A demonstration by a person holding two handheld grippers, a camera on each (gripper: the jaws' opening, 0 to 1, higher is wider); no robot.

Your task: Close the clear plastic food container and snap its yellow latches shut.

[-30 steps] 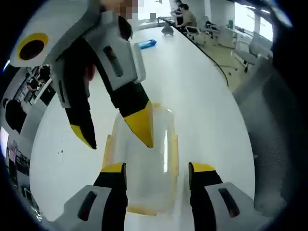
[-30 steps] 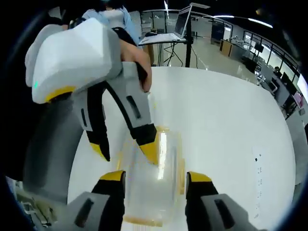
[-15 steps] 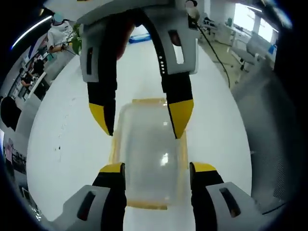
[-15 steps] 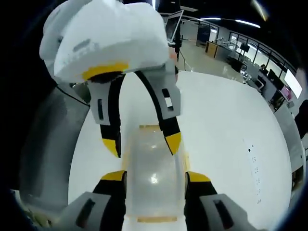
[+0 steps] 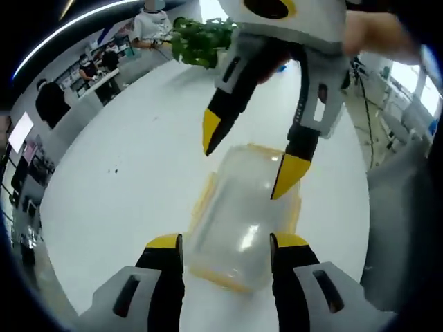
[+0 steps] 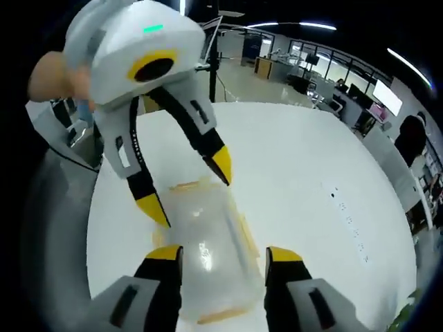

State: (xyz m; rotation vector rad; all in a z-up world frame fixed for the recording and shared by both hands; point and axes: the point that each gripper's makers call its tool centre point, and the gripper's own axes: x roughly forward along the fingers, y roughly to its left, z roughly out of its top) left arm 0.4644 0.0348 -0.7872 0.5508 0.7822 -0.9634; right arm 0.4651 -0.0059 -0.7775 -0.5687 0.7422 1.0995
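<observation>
Here, left gripper view:
Container: the clear plastic food container (image 5: 239, 218) lies on the white desk (image 5: 124, 187), lid on top, yellow latches (image 5: 199, 200) along its edges.
Left gripper (image 5: 225, 242): its fingers are spread apart, one on each side of the near end of the container, not pressing it.
Right gripper (image 5: 252, 159): it comes down from above, fingers released, the yellow tips over the far part of the lid.
Background: a green plant (image 5: 201, 38) at the far desk edge, people behind.

Right gripper view:
Container: the container (image 6: 208, 242) lies on the desk (image 6: 311, 180), between the fingers at the bottom.
Right gripper (image 6: 225, 254): fingers released, nothing grasped, standing at both sides of the container.
Left gripper (image 6: 190, 190): it hangs from above with fingers wide; one tip is near the far corner, the other by the side edge. Whether they touch, I cannot tell.
Hand: a hand (image 6: 59, 72) holds it.
</observation>
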